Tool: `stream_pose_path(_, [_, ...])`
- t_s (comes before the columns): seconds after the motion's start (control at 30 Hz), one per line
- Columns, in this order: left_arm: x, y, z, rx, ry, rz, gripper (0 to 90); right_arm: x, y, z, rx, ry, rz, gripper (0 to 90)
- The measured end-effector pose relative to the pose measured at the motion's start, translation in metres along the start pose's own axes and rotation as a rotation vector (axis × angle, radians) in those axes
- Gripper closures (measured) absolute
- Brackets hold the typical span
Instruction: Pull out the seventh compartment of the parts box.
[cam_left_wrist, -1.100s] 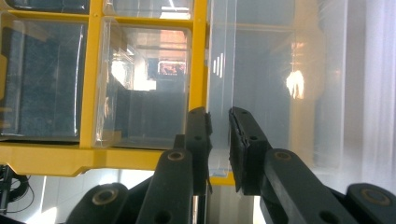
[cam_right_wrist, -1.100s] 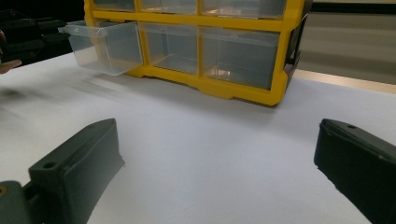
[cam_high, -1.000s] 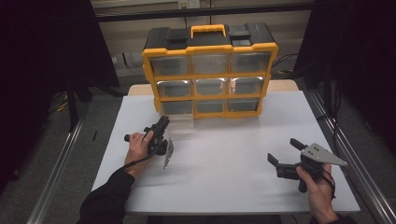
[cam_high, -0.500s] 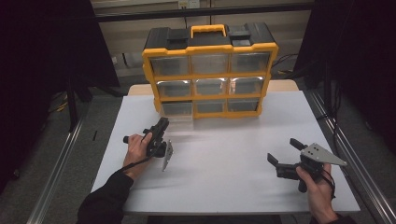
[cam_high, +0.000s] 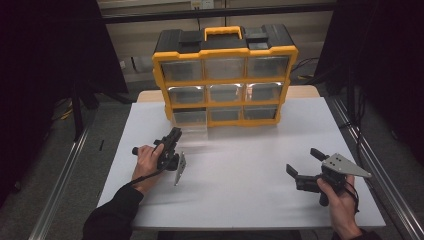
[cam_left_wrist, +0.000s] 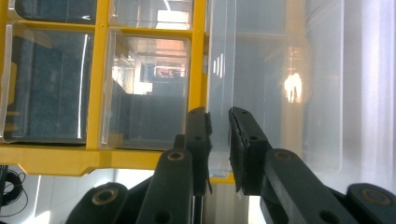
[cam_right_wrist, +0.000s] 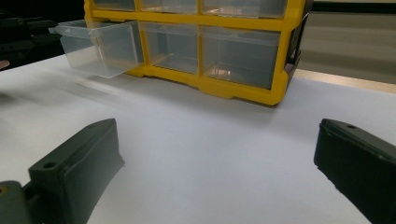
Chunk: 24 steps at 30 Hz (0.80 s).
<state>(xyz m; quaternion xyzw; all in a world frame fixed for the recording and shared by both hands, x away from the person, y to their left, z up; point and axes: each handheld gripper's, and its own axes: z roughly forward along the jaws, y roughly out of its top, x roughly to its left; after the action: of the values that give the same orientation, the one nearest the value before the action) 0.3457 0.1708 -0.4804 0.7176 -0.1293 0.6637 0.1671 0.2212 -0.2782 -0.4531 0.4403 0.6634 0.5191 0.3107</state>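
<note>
A yellow and black organiser cabinet (cam_high: 225, 50) with clear drawers stands at the back of the white table (cam_high: 240, 175). Its bottom-left drawer (cam_high: 192, 131) is pulled partly out, and it juts out at the upper left of the right gripper view (cam_right_wrist: 95, 46). My left gripper (cam_high: 175, 132) reaches the drawer's front. In the left gripper view its jaws (cam_left_wrist: 218, 116) are closed on the drawer's clear front lip (cam_left_wrist: 222, 70). My right gripper (cam_high: 301, 161) hovers over the table's right front, wide open (cam_right_wrist: 217, 128) with nothing between its jaws, well apart from the cabinet.
The other drawers (cam_high: 225, 92) of the cabinet are pushed in and look empty. Bare white tabletop lies between the two grippers. A metal rail (cam_high: 380, 170) runs along the table's right side, and dark floor surrounds the table.
</note>
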Motion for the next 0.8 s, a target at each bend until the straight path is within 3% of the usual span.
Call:
stream_pose_path(0.2, [0.0002,-0.0023,-0.0041,0.001,-0.011,-0.007,78.3,0.0,-0.0001,0.0002,0.001,-0.001,-0.001,0.1])
stream_pose_path(0.23, [-0.0009,-0.0029,-0.0022,-0.025,-0.008,-0.031,78.3,-0.0002,-0.0002,0.0002,0.003,0.001,-0.003,0.1])
stream_pose_path(0.33, [-0.0006,-0.002,-0.0028,-0.014,-0.004,-0.031,78.1,-0.0001,-0.0002,0.0005,0.0,-0.001,-0.006,0.1])
stream_pose_path(0.37, [0.0004,-0.002,-0.0042,0.001,-0.013,-0.012,78.1,0.0001,-0.0002,0.0004,0.001,0.001,-0.007,0.1])
stream_pose_path(0.53, [-0.0011,-0.0016,-0.004,0.005,-0.03,-0.027,77.8,-0.0002,-0.0002,0.0004,-0.001,-0.001,-0.006,0.1])
stream_pose_path(0.57, [0.0003,-0.0011,-0.0047,0.018,-0.031,-0.01,77.6,-0.0001,-0.0001,0.0002,0.0,-0.001,-0.003,0.1])
stream_pose_path(0.6, [-0.0008,-0.0006,-0.0037,0.0,-0.027,-0.043,77.4,0.0001,-0.0001,0.0003,-0.001,-0.002,0.0,0.1])
stream_pose_path(0.63, [-0.0009,-0.0006,-0.0034,-0.001,-0.028,-0.047,77.3,0.0,-0.0001,0.0002,0.002,-0.001,-0.001,0.1])
stream_pose_path(0.67, [-0.0004,-0.0004,-0.0047,0.018,-0.031,-0.036,77.3,-0.0001,-0.0001,0.0001,0.001,-0.002,0.0,0.1])
stream_pose_path(0.8, [-0.0003,0.0002,-0.0051,0.021,-0.034,-0.032,77.2,-0.0002,-0.0001,0.0002,0.001,-0.002,-0.001,0.1])
